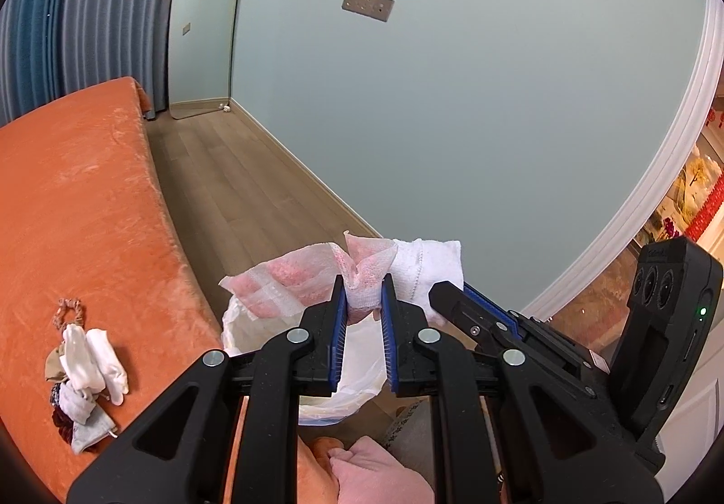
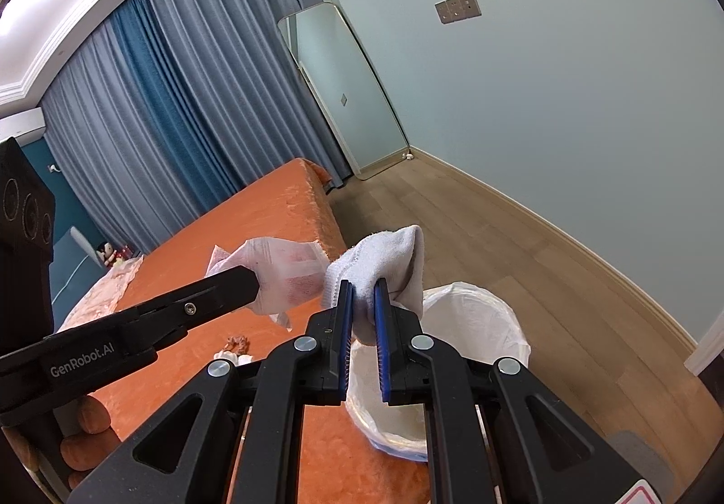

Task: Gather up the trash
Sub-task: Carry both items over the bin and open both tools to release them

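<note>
My left gripper (image 1: 364, 293) is shut on a thin pink-and-white wipe (image 1: 294, 280), held in the air above a bin lined with a white bag (image 1: 357, 373). My right gripper (image 2: 363, 296) is shut on a white sock-like cloth (image 2: 384, 264), held above the same bin (image 2: 470, 323). The two grippers are side by side: the right one and its cloth (image 1: 427, 266) show just right of the left fingers, and the left one with the wipe (image 2: 285, 273) shows left of the right fingers.
An orange bed (image 1: 77, 210) lies to the left, with a pile of small socks and hair ties (image 1: 86, 377) on it. The bin stands on a wooden floor (image 2: 520, 241) beside the bed. A mirror (image 2: 344, 92) leans on the wall near grey-blue curtains (image 2: 158, 97).
</note>
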The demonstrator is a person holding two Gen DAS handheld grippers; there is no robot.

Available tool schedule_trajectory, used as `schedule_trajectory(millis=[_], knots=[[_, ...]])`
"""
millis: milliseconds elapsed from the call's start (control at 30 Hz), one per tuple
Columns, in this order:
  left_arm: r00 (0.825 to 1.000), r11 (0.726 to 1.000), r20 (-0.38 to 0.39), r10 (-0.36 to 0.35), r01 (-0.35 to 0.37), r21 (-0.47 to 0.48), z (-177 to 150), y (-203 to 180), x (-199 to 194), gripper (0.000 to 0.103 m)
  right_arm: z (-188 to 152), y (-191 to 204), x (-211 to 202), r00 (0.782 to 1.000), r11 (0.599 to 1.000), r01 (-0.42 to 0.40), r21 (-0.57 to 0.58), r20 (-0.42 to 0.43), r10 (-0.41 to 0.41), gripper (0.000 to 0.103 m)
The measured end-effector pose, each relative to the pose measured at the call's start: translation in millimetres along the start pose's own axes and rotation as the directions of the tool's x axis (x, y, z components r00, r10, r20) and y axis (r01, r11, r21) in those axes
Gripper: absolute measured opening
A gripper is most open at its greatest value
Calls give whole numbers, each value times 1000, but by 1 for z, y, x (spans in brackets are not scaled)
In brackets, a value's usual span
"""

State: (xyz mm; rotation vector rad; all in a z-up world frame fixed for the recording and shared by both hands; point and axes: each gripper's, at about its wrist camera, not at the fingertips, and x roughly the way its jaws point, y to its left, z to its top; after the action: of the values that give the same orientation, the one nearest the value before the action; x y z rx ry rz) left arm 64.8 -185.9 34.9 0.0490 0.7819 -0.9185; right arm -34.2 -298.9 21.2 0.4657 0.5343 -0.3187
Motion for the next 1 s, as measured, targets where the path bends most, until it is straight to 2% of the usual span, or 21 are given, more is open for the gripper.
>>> schedule_trajectory(millis=[733, 800, 1000], knots=[[998, 999, -62, -22, 23, 27, 3, -3, 50, 16, 4, -18, 30, 999, 999, 34, 22, -38, -34, 9], [998, 999, -63, -23, 24, 24, 4, -1, 54, 19, 3, -19, 33, 998, 999, 37, 25, -42, -36, 9], [999, 1000, -52, -3, 3, -7, 5, 11, 61, 41, -2, -16, 41, 998, 999, 46, 23, -50, -45, 9]])
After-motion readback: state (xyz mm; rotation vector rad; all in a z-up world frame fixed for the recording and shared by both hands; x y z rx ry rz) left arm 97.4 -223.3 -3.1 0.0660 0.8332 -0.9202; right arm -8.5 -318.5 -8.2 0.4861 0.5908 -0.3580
